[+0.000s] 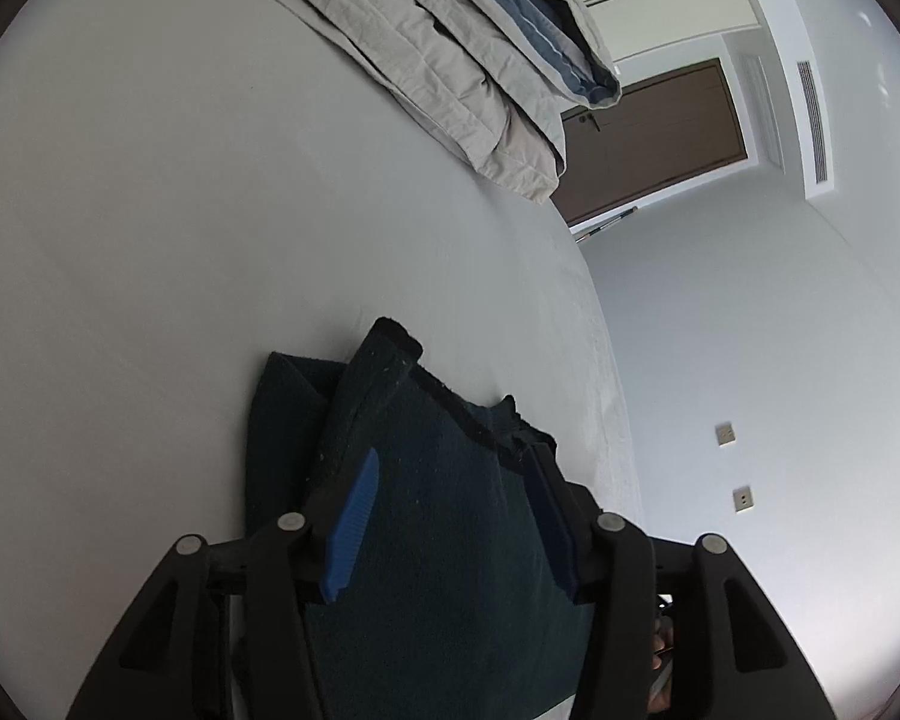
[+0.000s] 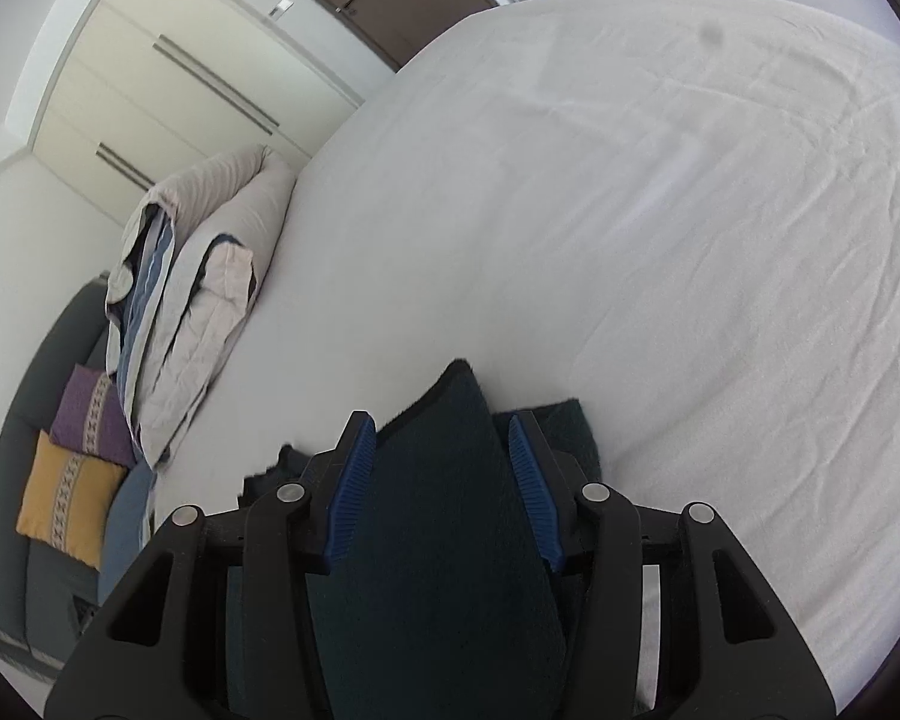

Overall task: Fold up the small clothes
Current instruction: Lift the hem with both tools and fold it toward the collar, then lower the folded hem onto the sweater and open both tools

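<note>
A dark teal garment (image 1: 438,510) lies folded on the white bed sheet (image 1: 210,240), one thick hemmed corner standing up at its far end. My left gripper (image 1: 453,456) hangs over it with the jaws apart. The cloth runs between the blue pads (image 1: 354,528) without being pinched. In the right wrist view the same garment (image 2: 438,540) fills the gap of my right gripper (image 2: 439,420), whose jaws also stand apart, both blue pads (image 2: 348,492) showing their faces. A peaked fold rises just past its fingertips.
A folded beige and blue quilt (image 1: 450,60) (image 2: 192,300) lies at the far side of the bed. Beside the bed stand a grey sofa (image 2: 12,450) with a yellow cushion (image 2: 66,504) and a purple cushion (image 2: 90,414), a cream wardrobe (image 2: 180,72) and a brown door (image 1: 648,132).
</note>
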### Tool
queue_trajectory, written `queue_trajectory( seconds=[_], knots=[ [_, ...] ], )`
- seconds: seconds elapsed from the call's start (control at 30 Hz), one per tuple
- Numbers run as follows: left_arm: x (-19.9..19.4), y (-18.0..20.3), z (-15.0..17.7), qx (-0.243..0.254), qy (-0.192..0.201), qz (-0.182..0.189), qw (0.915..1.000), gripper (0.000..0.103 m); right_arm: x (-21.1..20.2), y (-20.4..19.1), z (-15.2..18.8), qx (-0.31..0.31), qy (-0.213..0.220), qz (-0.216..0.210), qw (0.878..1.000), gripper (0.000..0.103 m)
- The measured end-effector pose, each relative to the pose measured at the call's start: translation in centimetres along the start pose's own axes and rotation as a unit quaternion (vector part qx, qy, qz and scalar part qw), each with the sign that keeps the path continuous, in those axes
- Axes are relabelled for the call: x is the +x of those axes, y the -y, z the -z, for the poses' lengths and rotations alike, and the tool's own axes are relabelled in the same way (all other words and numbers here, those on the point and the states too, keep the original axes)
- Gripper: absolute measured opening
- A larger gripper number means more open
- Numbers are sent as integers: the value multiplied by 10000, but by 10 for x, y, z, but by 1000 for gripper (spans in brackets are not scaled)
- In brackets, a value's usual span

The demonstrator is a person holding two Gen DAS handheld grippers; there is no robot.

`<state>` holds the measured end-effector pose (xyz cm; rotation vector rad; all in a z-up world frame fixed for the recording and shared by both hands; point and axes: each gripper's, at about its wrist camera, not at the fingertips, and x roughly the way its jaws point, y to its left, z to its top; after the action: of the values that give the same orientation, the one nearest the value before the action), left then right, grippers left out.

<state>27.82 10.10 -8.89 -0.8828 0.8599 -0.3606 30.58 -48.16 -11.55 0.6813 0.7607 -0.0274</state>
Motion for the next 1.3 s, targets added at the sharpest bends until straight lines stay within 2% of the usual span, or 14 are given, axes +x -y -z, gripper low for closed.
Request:
queue_trajectory(
  seconds=[0.13,0.33,0.57,0.77,0.87,0.93,1.0,1.2,1.3],
  knots=[
    [-6,6,26,443,-131,-304,9985,59,-18,-15,29,-639,-217,175,9976,46],
    [-7,-3,46,677,-176,-725,9949,59,-46,-12,69,-1289,-393,527,9895,46],
    [-3,8,38,1011,-29,-963,9902,59,-60,2,81,-1409,-384,712,9867,46],
    [21,8,25,1207,-150,-1342,9835,59,-62,3,80,-1406,-301,762,9867,46],
    [26,7,26,1228,-176,-1364,9828,59,-62,7,79,-1387,-308,795,9867,46],
    [30,4,27,1248,-219,-1405,9819,53,-61,10,79,-1408,-329,833,9860,46],
    [32,0,28,1216,-284,-1418,9820,38,-60,12,79,-1412,-333,825,9860,46],
    [30,-7,28,1205,-281,-1533,9804,10,-53,8,78,-1509,-388,816,9844,46],
    [28,-8,28,1227,-248,-1565,9797,8,-44,7,81,-1599,-520,977,9809,44]
  ],
)
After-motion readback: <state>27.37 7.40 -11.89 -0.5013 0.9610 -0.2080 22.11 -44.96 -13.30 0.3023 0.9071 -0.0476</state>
